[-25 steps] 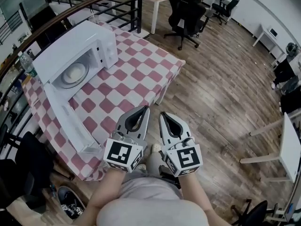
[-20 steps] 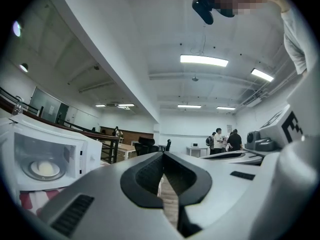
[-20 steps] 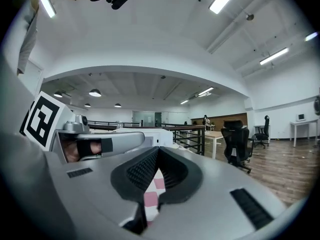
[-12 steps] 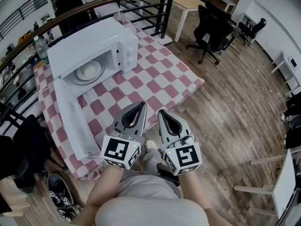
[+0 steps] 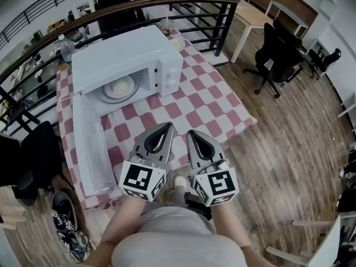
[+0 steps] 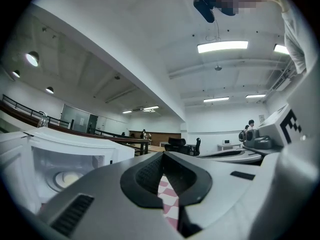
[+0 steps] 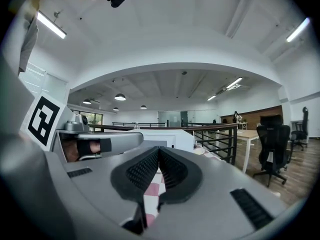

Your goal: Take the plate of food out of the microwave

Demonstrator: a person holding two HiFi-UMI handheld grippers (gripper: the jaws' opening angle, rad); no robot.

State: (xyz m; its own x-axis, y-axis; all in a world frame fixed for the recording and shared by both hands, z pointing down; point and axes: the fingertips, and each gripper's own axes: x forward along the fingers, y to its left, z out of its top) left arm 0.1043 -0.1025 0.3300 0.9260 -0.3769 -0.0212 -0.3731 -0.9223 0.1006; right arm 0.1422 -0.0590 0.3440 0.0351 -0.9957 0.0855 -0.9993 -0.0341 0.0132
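A white microwave (image 5: pixel 125 54) stands on the checked table with its door (image 5: pixel 89 149) swung wide open toward me. Inside it sits a white plate of pale food (image 5: pixel 119 87), which also shows small at the left as the plate (image 6: pixel 65 178) in the left gripper view. My left gripper (image 5: pixel 166 128) and right gripper (image 5: pixel 192 133) are side by side near the table's front edge, well short of the microwave. Both are shut with nothing between their jaws, the tips meeting in the left gripper (image 6: pixel 163 156) and right gripper (image 7: pixel 159 150) views.
The red-and-white checked tablecloth (image 5: pixel 200 102) covers the table. A black railing (image 5: pixel 167 4) runs behind the microwave, with a water bottle (image 5: pixel 66 44) at the back left. Black office chairs (image 5: pixel 281 52) stand on the wooden floor to the right. A dark chair (image 5: pixel 33 160) is at the left.
The view has swung so the microwave and table sit more centrally and nearer. Both grippers remain shut and side by side in the same place in the head view.
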